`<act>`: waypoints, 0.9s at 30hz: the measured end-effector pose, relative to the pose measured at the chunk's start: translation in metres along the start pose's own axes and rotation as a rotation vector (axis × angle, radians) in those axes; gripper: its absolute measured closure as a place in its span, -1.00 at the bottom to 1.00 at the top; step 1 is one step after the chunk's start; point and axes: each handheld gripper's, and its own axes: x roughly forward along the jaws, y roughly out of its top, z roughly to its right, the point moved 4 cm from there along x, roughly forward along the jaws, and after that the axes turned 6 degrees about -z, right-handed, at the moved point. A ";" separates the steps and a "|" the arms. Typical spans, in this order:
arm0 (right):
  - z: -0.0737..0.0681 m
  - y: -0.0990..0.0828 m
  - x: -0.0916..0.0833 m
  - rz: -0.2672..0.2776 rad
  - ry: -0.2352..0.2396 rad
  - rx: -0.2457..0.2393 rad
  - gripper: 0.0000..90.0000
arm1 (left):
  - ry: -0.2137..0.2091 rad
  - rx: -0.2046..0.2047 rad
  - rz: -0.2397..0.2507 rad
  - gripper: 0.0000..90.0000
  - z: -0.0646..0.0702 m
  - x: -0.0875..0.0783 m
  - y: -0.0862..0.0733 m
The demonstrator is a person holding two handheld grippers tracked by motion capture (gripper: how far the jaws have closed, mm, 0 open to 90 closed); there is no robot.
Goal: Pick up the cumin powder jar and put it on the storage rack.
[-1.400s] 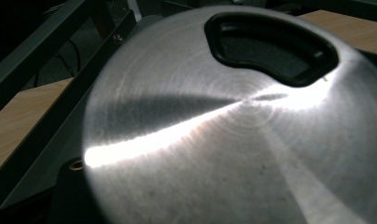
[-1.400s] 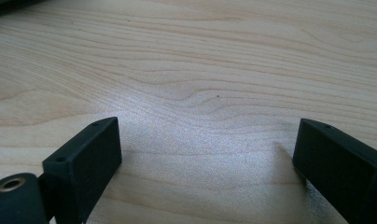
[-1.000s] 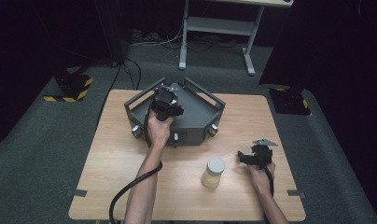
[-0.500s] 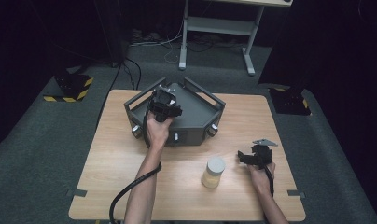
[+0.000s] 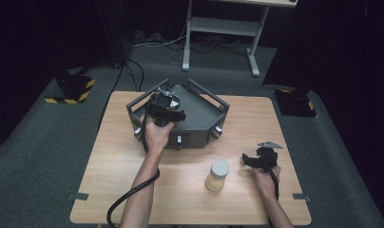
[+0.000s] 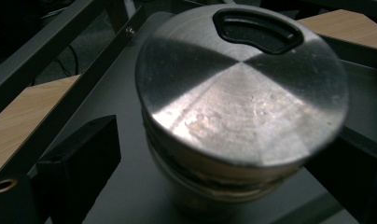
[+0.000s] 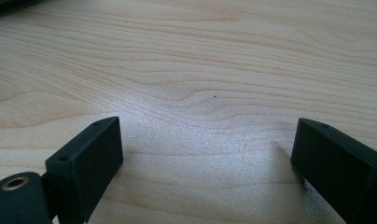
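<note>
1. Now the left gripper (image 5: 164, 105) is hanging over the dark grey metal tray (image 5: 199, 114), jaws just opening and standing spread either side of the round jar with a brushed-steel lid (image 6: 242, 88), not pinching it.
2. That jar is sitting on the tray floor, so its placing looks done.
3. The right gripper (image 5: 256, 159) is resting on the light wooden table (image 5: 133, 185), jaws spread on nothing.
4. The pale yellow jar with a white lid (image 5: 217, 175) is standing just beside it, probably next to go.

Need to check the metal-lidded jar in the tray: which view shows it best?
The left gripper view: the metal-lidded jar sits close up on the grey tray, between open jaws. In the high view the left claw covers it. The right gripper view faces bare table.
</note>
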 end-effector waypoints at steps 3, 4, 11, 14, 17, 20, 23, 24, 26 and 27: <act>0.000 0.000 0.000 0.000 0.000 0.000 -0.81 | -0.009 0.000 0.008 -0.89 -0.002 -0.007 -0.003; 0.000 0.000 0.000 0.000 0.000 0.000 -0.81 | -0.013 -0.001 0.010 -0.91 -0.003 -0.010 -0.005; 0.000 0.000 0.000 0.000 -0.001 0.001 -0.81 | -0.038 0.004 0.041 -0.93 -0.010 -0.028 -0.017; 0.000 0.000 0.000 -0.001 -0.001 0.001 -0.81 | -0.034 0.018 0.053 -0.93 -0.012 -0.036 -0.024; 0.000 0.000 0.000 -0.001 -0.001 0.001 -0.81 | -0.025 0.033 0.059 -0.96 -0.010 -0.040 -0.029; 0.000 0.000 0.000 -0.001 -0.001 0.001 -0.81 | -0.025 0.054 0.081 -0.97 -0.008 -0.046 -0.041; 0.000 0.000 0.000 -0.001 -0.001 0.001 -0.81 | -0.040 0.055 0.097 -0.98 -0.008 -0.050 -0.050; 0.000 0.000 0.000 0.000 -0.001 0.001 -0.81 | -0.043 0.060 0.099 -0.98 -0.008 -0.052 -0.052; 0.000 0.000 0.000 -0.001 -0.001 0.001 -0.81 | -0.048 0.066 0.105 -0.98 -0.007 -0.054 -0.057; 0.000 0.000 0.000 -0.001 -0.001 0.001 -0.81 | -0.049 0.071 0.106 -0.99 -0.007 -0.055 -0.060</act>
